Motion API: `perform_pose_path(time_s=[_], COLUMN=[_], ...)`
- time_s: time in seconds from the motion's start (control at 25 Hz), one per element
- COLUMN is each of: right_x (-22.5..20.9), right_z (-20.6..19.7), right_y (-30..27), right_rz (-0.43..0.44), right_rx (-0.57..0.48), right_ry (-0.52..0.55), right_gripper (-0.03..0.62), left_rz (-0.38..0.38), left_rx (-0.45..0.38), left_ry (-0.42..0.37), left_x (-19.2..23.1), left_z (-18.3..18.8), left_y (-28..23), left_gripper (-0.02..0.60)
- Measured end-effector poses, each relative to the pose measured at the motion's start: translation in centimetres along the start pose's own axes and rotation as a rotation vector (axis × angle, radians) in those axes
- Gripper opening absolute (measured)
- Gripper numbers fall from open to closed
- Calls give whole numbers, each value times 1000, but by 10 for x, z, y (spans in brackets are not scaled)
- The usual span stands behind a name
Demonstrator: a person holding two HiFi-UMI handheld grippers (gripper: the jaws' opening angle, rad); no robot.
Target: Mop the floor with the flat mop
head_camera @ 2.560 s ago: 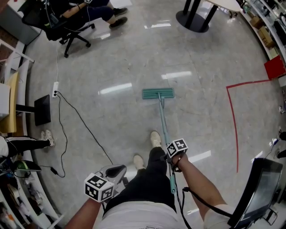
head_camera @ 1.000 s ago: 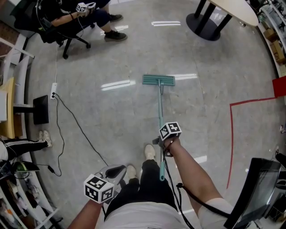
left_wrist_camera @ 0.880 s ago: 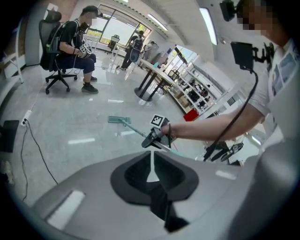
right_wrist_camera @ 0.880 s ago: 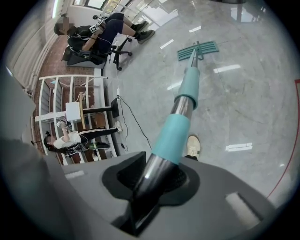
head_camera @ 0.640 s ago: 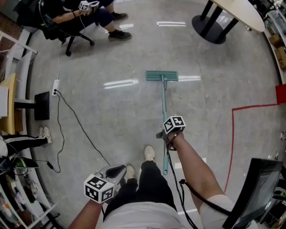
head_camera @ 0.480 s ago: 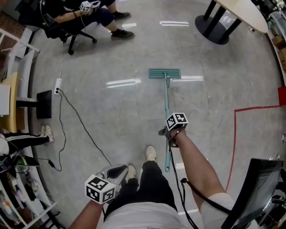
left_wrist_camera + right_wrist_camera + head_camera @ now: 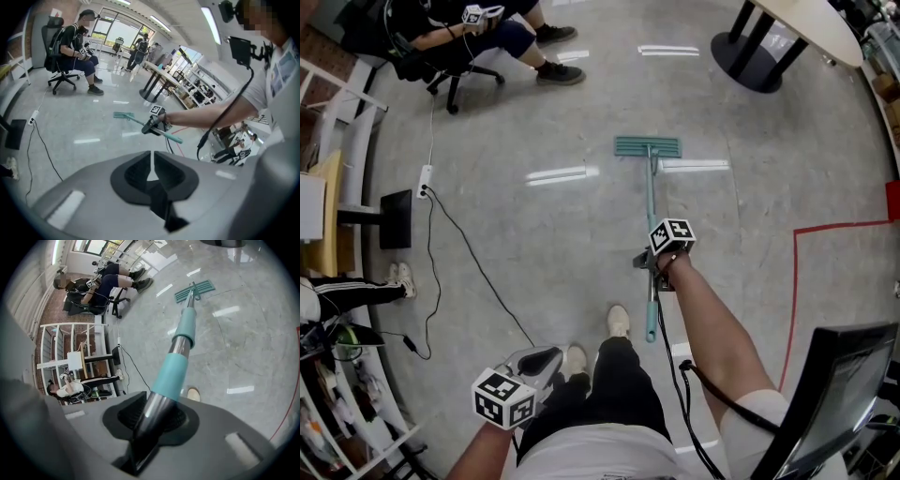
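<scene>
Since the flat mop (image 7: 648, 147) looks light and stiff, right hand-held gripper (image 7: 648, 269) pinches its upper pole — left hand-held gripper (image 7: 541, 359) pressed together, empty.

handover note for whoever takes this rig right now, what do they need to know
Right tool: shut on the flat mop, at its handle.
Left tool: shut, empty, held by the hip.
Mop head: flat on the floor, straight ahead.
Done: mopped area can't be told.
Left to do: mop the floor; mind the cable lying at the left.
</scene>
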State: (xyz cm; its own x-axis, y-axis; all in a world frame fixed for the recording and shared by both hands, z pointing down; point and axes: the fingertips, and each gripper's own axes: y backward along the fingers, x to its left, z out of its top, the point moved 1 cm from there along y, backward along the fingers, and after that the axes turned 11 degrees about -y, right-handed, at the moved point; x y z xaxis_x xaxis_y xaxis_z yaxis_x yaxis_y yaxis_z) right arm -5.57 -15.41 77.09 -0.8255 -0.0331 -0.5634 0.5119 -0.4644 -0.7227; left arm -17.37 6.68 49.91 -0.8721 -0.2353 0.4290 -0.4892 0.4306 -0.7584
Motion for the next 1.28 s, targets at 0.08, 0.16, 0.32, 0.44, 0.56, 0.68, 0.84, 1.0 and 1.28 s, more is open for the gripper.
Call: perform_pose_path(time_s=[0.08,0.16,0.32,0.44,0.56,0.68,0.84,1.0,1.28], right_x=[2,3,1,2,5,10,20,20,8], right_z=[-4,-11,-33,-60,-89,-126,-181,-240,-360], right_y=[2,6,12,15,19,20,19,20,24], right_rz=[12,22,41,68,88,122,175,188,182], right_rx=[0,-2,-16,-27,-45,-75,-123,-160,-214], right_ry=[-4,-4,5,15,30,38,31,40,28], right_gripper=[81,81,83,87,89,89,92,98,97], left_rz=[2,-1,-11,-19,-30,-43,-62,-71,-103], left_rx=[-11,-22,-44,-55,-71,-89,-112,-134,-139], left_ry=[-3,-9,-39,-60,-88,-113,-149,-186,-256], left_x=[1,0,-4,-4,-3,-8,-15,-14,-8], left_z=[0,0,2,0,-2,-9,-26,-52,-105], left_y=[2,3,7,11,16,26,43,64,102], left_gripper=[28,28,28,28,28,28,28,28,28])
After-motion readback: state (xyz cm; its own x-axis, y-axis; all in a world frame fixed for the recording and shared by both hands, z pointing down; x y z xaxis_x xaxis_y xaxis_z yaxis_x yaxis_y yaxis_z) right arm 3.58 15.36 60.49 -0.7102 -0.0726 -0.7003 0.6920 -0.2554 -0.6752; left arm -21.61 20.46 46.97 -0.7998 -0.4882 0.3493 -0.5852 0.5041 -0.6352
